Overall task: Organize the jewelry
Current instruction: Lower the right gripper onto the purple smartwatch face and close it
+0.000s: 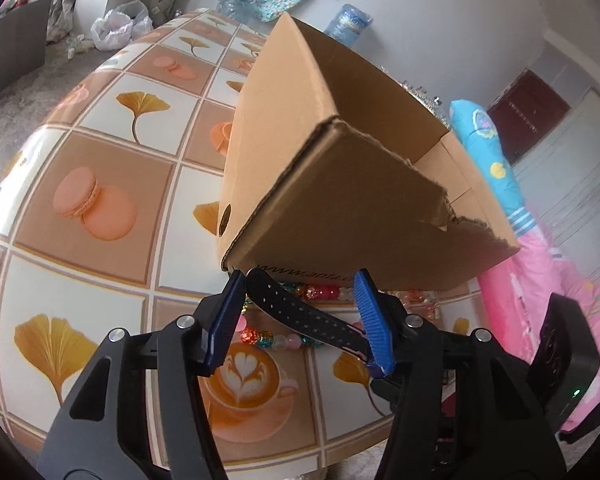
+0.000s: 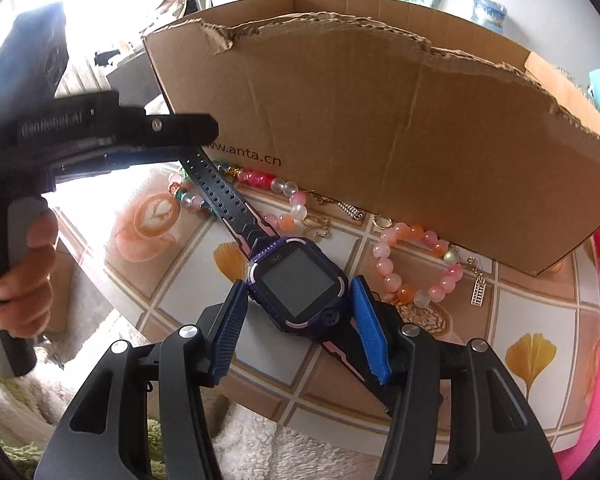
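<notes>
A dark purple smartwatch [image 2: 296,284] with a black and pink strap lies slantwise on the patterned table [image 2: 532,312], in front of a brown cardboard box [image 2: 380,120]. My right gripper [image 2: 299,282] has its blue pads against both sides of the watch body. My left gripper [image 1: 300,280] has the perforated strap end [image 1: 300,312] running slantwise between its pads, touching both. From the right wrist view, the left gripper [image 2: 204,132] sits over that strap tip. A multicoloured bead bracelet [image 2: 260,178] lies under the strap, and a pink and orange one [image 2: 416,264] lies to the right.
Small gold earrings and charms [image 2: 348,210] lie along the box's base, one charm [image 2: 479,288] by the pink bracelet. A hand [image 2: 24,272] grips the left gripper's handle. Pink fabric [image 1: 520,300] borders the table's right side. White fluffy fabric [image 2: 260,452] lies below the near edge.
</notes>
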